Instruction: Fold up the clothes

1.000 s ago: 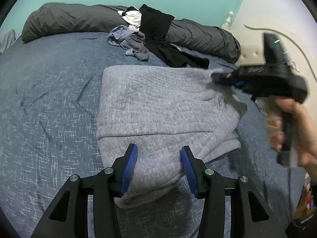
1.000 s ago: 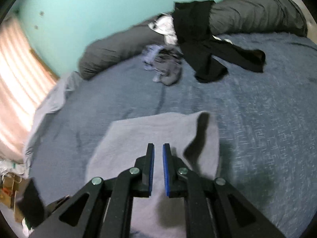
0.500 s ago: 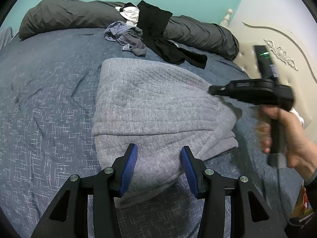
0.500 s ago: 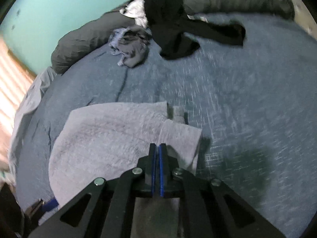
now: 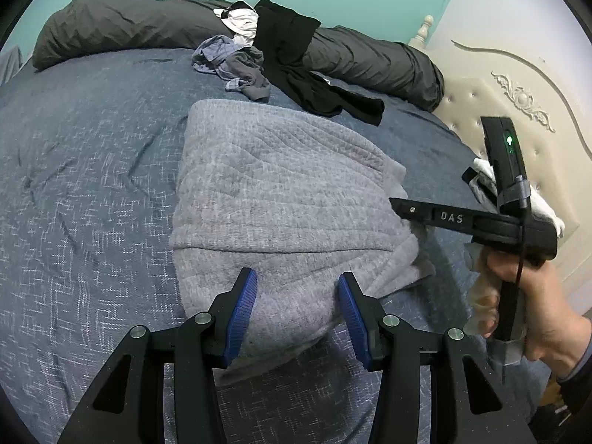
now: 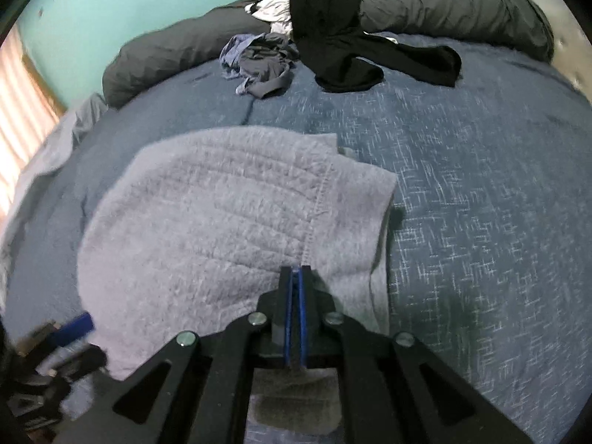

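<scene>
Your left gripper [image 5: 296, 307] stands about half open over the near edge of the grey garment [image 5: 288, 199], which lies partly folded on the blue bed cover [image 5: 92, 192]. Cloth bulges up between the blue pads [image 5: 242, 310], but they do not look to be pressing it, so you hold nothing there.

Your right gripper [image 6: 295, 277] has its jaws fully together, tips at the garment's right side beside a stitched seam [image 6: 318, 199]. Whether a thin layer of cloth is pinched between them cannot be told from either view.

Risks from here:
- If the right jaws caught only one layer, or none, a lift leaves the under layers behind and the fold skews.
- With the left pads slack, any pull from the right drags the whole garment across the cover instead of folding it.
- The right edge is already bunched and uneven [image 5: 414, 259]; folding over it locks in a lump.
- The black garment [image 5: 296, 59] and the small grey pile [image 5: 236, 63] lie well apart near the pillows [image 5: 122, 26], so snagging them is unlikely.
</scene>
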`<state>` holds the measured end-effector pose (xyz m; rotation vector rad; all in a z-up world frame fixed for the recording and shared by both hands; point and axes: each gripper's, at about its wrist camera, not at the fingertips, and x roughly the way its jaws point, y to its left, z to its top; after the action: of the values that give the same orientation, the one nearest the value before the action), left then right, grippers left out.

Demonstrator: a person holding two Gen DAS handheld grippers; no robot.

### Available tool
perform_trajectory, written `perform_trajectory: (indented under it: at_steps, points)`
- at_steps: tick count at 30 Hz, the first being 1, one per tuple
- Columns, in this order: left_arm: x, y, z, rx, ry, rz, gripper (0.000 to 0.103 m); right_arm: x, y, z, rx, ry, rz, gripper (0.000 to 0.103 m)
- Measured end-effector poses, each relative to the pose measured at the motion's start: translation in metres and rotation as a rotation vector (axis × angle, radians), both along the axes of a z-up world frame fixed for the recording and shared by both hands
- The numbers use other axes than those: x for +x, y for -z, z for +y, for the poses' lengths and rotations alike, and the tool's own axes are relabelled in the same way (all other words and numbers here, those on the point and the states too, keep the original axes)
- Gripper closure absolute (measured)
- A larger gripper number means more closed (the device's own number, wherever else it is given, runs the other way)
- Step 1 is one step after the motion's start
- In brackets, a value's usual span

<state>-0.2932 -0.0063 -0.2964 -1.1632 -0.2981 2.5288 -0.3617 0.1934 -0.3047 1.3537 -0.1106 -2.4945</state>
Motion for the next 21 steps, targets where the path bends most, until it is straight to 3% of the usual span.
perform_trajectory:
  at_steps: [5, 14, 21]
  points:
    - [-0.002, -0.004, -0.006, 0.019, -0.012, -0.004, 0.053, 0.011, -0.023, 0.010, -0.069, 0.022, 0.026, 0.101]
    - [0.002, 0.002, -0.006, 0.026, 0.013, -0.021, 0.054, 0.016, 0.005, -0.004, -0.020, 0.013, 0.005, 0.102]
    - [0.024, -0.017, -0.031, 0.069, -0.048, -0.013, 0.053, 0.037, -0.023, 0.014, -0.112, 0.058, 0.015, 0.102]
